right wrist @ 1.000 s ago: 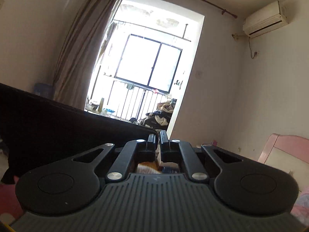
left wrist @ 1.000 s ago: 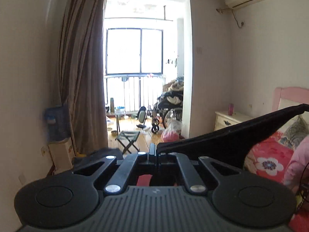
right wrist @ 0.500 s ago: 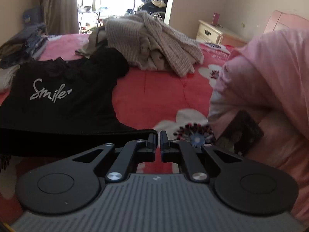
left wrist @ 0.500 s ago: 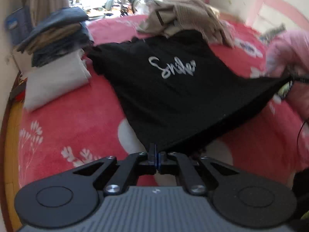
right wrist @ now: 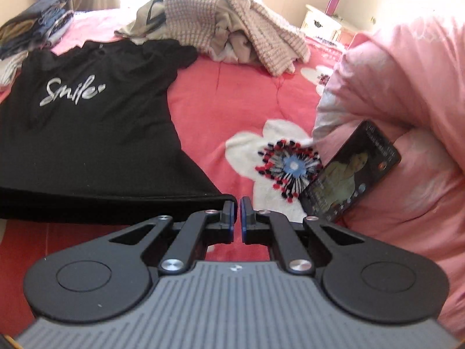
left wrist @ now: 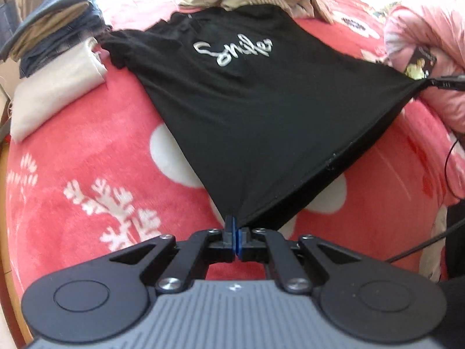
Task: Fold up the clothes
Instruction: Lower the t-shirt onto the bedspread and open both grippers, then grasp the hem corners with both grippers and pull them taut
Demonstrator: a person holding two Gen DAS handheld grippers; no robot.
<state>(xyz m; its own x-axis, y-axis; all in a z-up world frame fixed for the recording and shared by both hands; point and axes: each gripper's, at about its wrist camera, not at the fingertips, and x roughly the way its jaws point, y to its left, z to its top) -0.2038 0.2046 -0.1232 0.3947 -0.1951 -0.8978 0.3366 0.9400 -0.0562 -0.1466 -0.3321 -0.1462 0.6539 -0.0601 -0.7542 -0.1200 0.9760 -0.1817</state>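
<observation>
Both tools pinch the black shirt's [left wrist: 261,110] hem: left tool [left wrist: 234,226], right tool [right wrist: 236,206].

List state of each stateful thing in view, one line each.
black T-shirt: front up, hem corners lifted, upper part on the red blanket.
left claw: shut on one hem corner.
right claw: narrow gap showing, hem corner at its left finger; grip unclear.
phone: screen lit, leaning on pink quilt.
clothes pile: unfolded.
stack: folded.
</observation>
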